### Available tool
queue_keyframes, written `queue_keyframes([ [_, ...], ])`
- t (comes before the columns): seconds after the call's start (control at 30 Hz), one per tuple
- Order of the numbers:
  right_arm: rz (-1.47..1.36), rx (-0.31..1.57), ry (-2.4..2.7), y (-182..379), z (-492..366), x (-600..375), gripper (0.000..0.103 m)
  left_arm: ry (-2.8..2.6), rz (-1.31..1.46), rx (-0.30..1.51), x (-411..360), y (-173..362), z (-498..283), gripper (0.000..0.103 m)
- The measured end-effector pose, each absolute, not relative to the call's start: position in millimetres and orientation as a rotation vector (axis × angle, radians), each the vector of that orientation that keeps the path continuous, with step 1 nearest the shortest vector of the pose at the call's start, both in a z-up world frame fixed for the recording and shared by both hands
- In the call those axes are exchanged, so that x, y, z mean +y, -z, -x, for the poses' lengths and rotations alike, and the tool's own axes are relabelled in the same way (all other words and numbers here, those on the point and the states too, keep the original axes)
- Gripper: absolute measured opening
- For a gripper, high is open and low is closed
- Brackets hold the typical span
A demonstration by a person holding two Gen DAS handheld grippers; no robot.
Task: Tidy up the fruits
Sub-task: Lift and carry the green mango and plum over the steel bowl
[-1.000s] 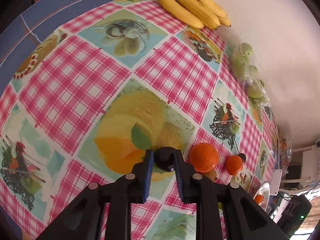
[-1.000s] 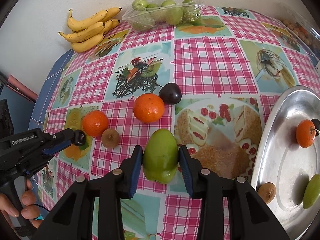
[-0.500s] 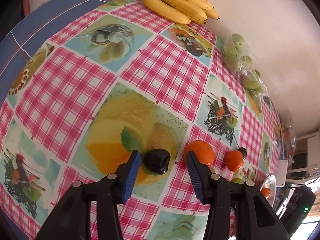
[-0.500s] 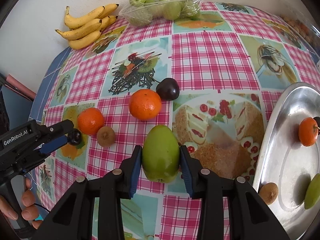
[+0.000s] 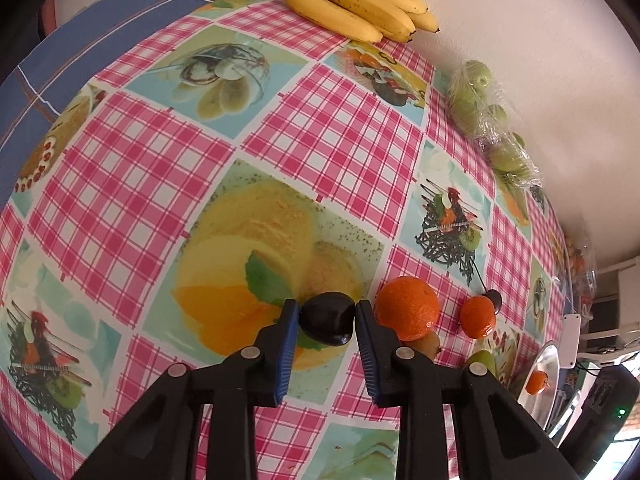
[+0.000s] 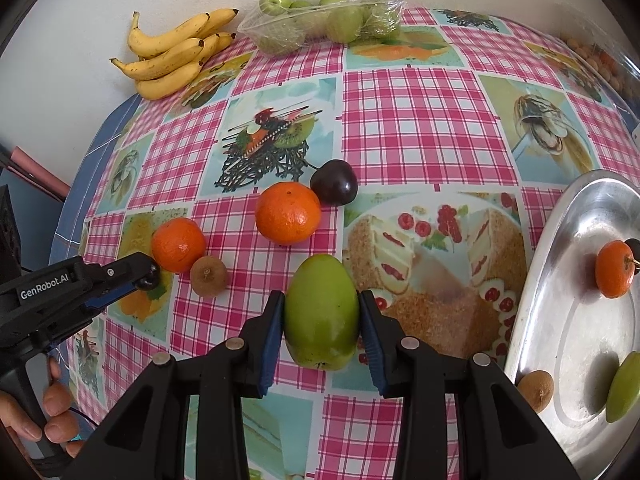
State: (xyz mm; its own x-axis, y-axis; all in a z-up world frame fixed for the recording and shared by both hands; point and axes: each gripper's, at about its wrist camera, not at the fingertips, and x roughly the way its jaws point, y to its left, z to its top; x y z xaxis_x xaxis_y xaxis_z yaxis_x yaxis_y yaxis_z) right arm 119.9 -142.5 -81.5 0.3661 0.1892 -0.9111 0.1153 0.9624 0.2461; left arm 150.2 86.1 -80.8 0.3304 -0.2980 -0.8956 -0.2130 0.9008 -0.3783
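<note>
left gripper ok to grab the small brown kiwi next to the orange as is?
Probably not: the left gripper is already shut on a dark plum, and the small brown kiwi sits behind the round orange.

Both wrist views are bright and evenly lit by soft, diffuse daylight; colours on the checked tablecloth [image 6: 424, 120] read saturated and clean. Shadows are short and soft-edged, lying close under each fruit. The steel tray [image 6: 568, 280] carries broad pale sheen and a dark blurred reflection beneath the green fruit lying on it. Plastic film over the green apples [image 6: 324, 16] shows small glints. Strong fisheye distortion bows the table into a dome, and black vignetting fills the corners. Focus is sharp at centre; detail softens toward the rim. A blown-out bright patch [image 5: 628, 452] sits at the left view's lower right edge.
</note>
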Motion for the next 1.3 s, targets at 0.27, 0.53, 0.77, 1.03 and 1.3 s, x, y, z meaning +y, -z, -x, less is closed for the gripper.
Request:
queue_keyframes([
  [0.27, -0.289, 1.199, -0.063, 81, -119, -141, 0.038, 0.051, 0.481, 1.220, 86, 68, -150, 0.030],
  [0.53, -0.312, 1.162, -0.087, 64, -111, -144, 0.038, 0.053, 0.459, 1.176, 82, 47, -149, 0.030],
  [0.77, -0.356, 1.100, -0.095, 36, -101, -154, 0.038, 0.053, 0.423, 1.162, 72, 39, -149, 0.030],
  [1.03, -0.410, 1.090, -0.065, 29, -91, -172, 0.038, 0.050, 0.383, 1.152, 63, 34, -145, 0.030],
  [1.3, -0.450, 1.060, 0.005, 18, -75, -210, 0.038, 0.079, 0.361, 1.140, 45, 26, -140, 0.030],
])
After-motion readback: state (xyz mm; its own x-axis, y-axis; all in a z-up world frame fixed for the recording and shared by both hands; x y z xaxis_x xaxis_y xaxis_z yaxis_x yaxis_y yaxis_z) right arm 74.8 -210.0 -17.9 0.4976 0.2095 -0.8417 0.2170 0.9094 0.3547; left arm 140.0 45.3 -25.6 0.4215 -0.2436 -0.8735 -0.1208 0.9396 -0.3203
